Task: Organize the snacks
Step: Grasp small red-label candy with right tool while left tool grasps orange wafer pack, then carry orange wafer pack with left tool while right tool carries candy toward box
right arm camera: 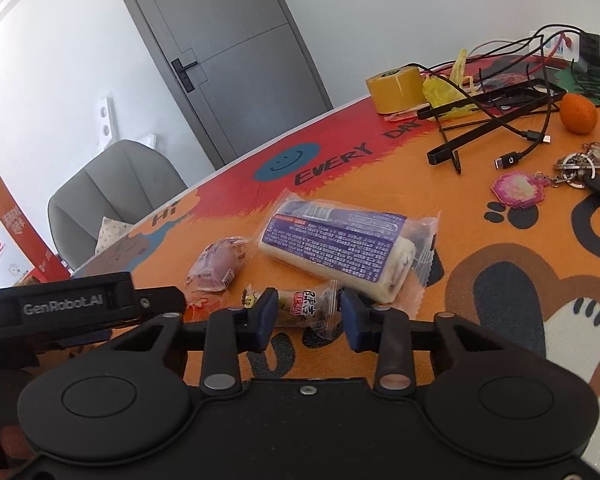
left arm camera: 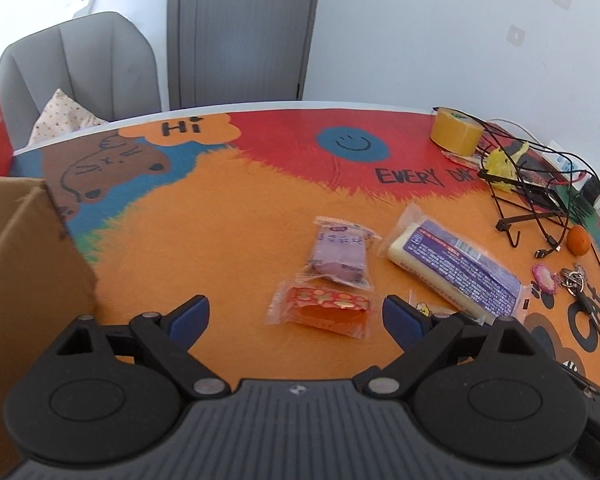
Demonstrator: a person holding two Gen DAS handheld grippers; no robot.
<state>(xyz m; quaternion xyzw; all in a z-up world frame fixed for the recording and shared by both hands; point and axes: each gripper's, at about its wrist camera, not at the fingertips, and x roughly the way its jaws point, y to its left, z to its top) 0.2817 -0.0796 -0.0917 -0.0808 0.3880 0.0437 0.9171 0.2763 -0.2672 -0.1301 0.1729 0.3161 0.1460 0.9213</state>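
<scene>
Several wrapped snacks lie on the colourful table mat. An orange-red packet (left arm camera: pixel 320 310) lies between the fingers of my open left gripper (left arm camera: pixel 296 316), just ahead of them. A purple packet (left arm camera: pixel 340 256) (right arm camera: pixel 216 266) lies behind it. A long white roll cake in a purple-labelled wrapper (left arm camera: pixel 456 268) (right arm camera: pixel 340 242) lies to the right. My right gripper (right arm camera: pixel 309 314) is partly open, its fingers either side of a small brown snack packet (right arm camera: pixel 300 306), not clearly pressing it. The cardboard box (left arm camera: pixel 24 264) stands at the left.
At the right stand a yellow tape roll (left arm camera: pixel 456 132) (right arm camera: pixel 396 88), a black wire stand (left arm camera: pixel 524 200) with cables, a tangerine (left arm camera: pixel 579 240) (right arm camera: pixel 579 113), keys with a pink charm (right arm camera: pixel 520 188) and a power strip. A grey chair (left arm camera: pixel 80 68) stands behind the table.
</scene>
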